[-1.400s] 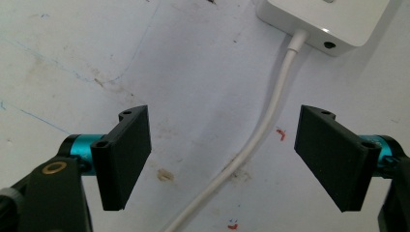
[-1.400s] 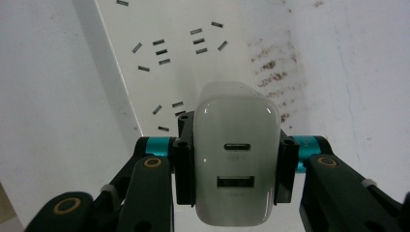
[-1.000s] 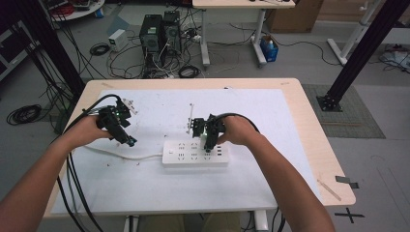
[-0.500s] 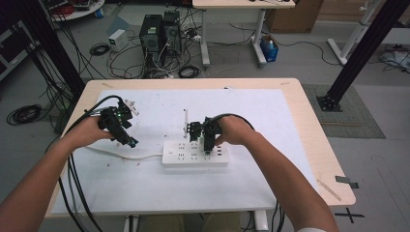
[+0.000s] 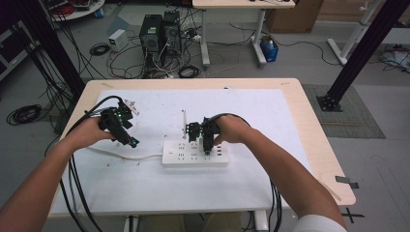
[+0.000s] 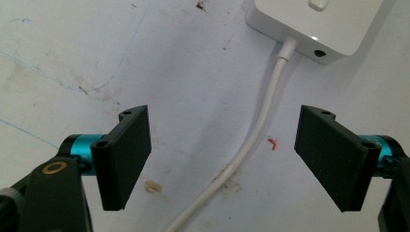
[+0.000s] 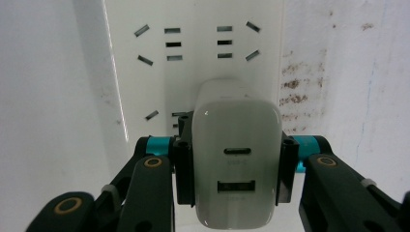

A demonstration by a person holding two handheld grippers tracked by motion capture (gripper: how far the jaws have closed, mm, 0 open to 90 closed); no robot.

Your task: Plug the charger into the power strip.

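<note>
Right tool [image 7: 234, 166]: jaws clamped on the two flat sides of a white charger [image 7: 236, 159], pads pressing it left and right. Charger's face toward the camera shows two ports, one small oval above one wider slot. Charger sits over the white power strip [image 7: 193, 63], above its socket face; rows of slots run beyond it. Whether the prongs are seated in a socket cannot be told. In the high view the right tool [image 5: 207, 145] points down onto the power strip [image 5: 193, 157], roughly mid-length, with the right hand [image 5: 231, 129] just behind it.

Left tool [image 6: 222, 159]: jaws spread wide, nothing between the pads. Below the gap the strip's white cord [image 6: 251, 140] runs across the desk and enters the end of the power strip [image 6: 314, 24] at the top of the left tool's view. In the high view the left tool [image 5: 126, 140] hovers by the cord [image 5: 130, 154], well to the left of the strip, held by the left hand [image 5: 92, 133].

Desk [image 5: 290, 106]: white sheet on top, stained and scuffed, pale wood edge around it.
</note>
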